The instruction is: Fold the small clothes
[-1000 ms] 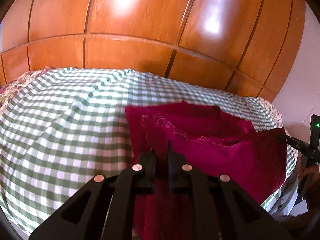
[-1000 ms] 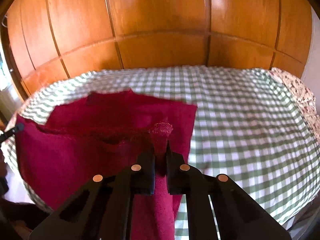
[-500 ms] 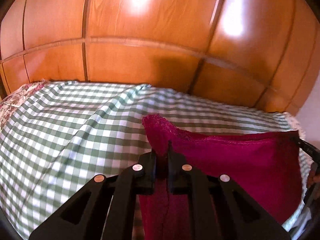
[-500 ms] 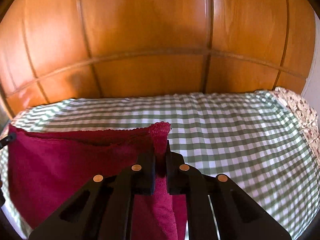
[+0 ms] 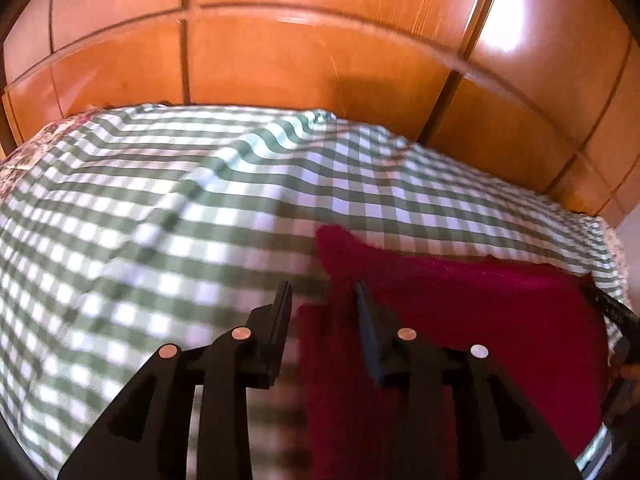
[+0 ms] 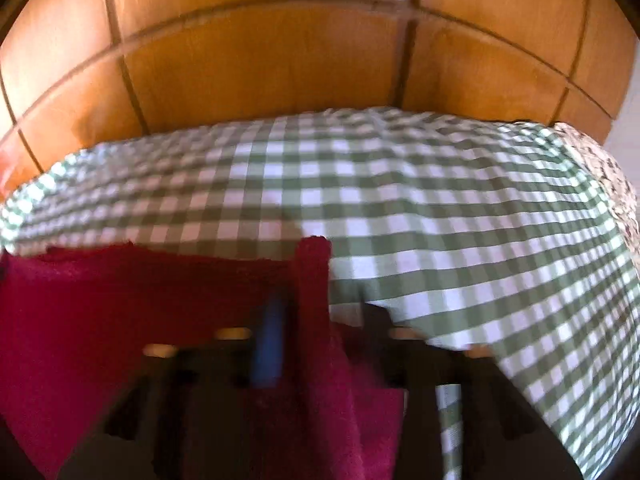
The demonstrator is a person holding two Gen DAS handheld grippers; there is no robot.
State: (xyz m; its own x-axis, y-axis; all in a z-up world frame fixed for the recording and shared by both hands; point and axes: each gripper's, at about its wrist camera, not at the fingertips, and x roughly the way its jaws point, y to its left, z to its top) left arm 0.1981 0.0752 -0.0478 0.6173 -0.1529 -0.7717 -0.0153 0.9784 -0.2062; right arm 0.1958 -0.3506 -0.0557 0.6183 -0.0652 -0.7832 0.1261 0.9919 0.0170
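Garment: a crimson cloth [image 5: 460, 312] lies on the bed at its near edge, its upper hem running in a rough line across the checks, with one corner standing up in a small peak.
Same garment, right wrist view: the crimson cloth [image 6: 140, 312] fills the lower left, and a narrow upright fold of it rises between the two fingers of the right tool.
Left gripper: the left gripper [image 5: 323, 300] hangs over the cloth's left edge with its jaws parted and a clear gap between them; the raised corner stands in that gap, and the blur hides whether either finger touches it.
Right gripper: the right gripper [image 6: 320, 320] is badly blurred; its jaws stand apart, one finger on either side of the upright fold, nothing pinched between them.
Right gripper, seen from the left: the right gripper's dark tip shows at the cloth's far right corner, too indistinct to read further.
Bedding: a green-and-white checked sheet [image 5: 160, 208] covers the bed, rumpled in soft ridges; a floral cover [image 6: 612, 184] shows at its right edge.
Backdrop: glossy wooden wardrobe panels [image 5: 300, 60] rise behind the bed, catching bright glare.
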